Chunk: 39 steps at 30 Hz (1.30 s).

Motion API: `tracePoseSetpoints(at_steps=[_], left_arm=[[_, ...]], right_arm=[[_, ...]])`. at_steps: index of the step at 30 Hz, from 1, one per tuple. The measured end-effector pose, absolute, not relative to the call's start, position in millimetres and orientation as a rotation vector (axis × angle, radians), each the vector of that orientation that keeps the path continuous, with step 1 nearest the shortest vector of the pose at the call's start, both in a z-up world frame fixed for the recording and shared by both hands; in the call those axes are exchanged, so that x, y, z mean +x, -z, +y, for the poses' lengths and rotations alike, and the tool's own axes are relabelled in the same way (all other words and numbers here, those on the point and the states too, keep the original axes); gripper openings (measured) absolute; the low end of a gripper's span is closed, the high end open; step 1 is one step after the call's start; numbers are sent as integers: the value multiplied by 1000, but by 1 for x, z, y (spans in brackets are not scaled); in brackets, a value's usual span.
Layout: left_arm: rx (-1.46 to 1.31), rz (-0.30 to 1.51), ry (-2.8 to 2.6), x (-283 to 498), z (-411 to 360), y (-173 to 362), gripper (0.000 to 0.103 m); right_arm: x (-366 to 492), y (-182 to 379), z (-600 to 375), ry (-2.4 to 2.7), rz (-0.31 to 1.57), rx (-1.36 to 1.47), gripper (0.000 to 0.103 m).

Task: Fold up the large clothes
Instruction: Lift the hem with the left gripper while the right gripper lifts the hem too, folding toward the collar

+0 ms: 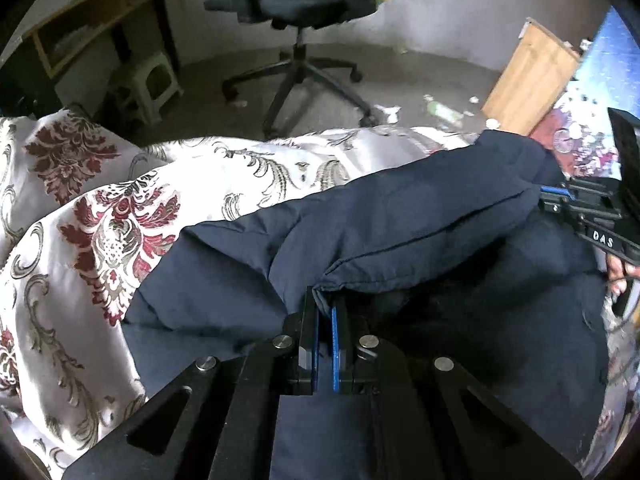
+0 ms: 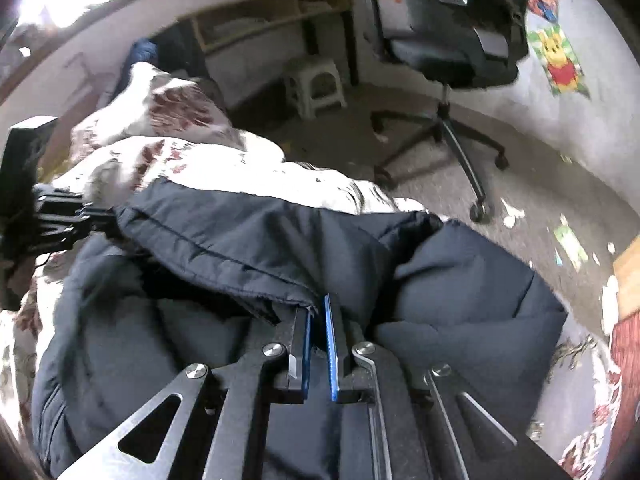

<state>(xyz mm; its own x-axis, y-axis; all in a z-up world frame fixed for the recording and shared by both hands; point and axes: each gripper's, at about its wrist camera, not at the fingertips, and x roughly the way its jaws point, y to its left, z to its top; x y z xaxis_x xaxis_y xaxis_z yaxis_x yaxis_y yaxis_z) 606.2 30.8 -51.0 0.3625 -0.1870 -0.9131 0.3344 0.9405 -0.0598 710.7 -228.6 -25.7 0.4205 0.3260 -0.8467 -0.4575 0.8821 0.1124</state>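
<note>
Both tongs, left and right, pinch the navy jacket's hem above the bedspread

A home bedroom: patterned bedspread, office chair, plastic stool, desk.

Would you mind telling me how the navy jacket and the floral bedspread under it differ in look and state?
The navy jacket is plain, dark and puffy; the floral bedspread is pale with red damask motifs. The jacket's hem is lifted, pinched by the left claw and right claw; the bedspread lies ungripped. Both are rumpled.
</note>
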Motion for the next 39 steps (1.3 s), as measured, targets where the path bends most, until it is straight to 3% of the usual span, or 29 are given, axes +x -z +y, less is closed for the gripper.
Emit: tracePoseSetpoints(at_steps=[12, 20, 23, 28, 31, 39], left_arm=[[166, 1156, 434, 607, 43, 86, 3], [-31, 997, 521, 598, 81, 22, 9], [-101, 886, 507, 613, 82, -5, 9], [-148, 933, 478, 657, 50, 1, 9], [-170, 1009, 530, 673, 30, 21, 9], [107, 1203, 691, 634, 7, 76, 4]], right_arm=[[723, 50, -232, -500, 1092, -121, 8], [709, -21, -271, -618, 953, 120, 31], [734, -33, -272, -576, 913, 241, 31], [787, -10, -242, -572, 1006, 398, 29], [787, 6, -221, -620, 1075, 337, 14], [743, 36, -198, -676, 1211, -33, 8]])
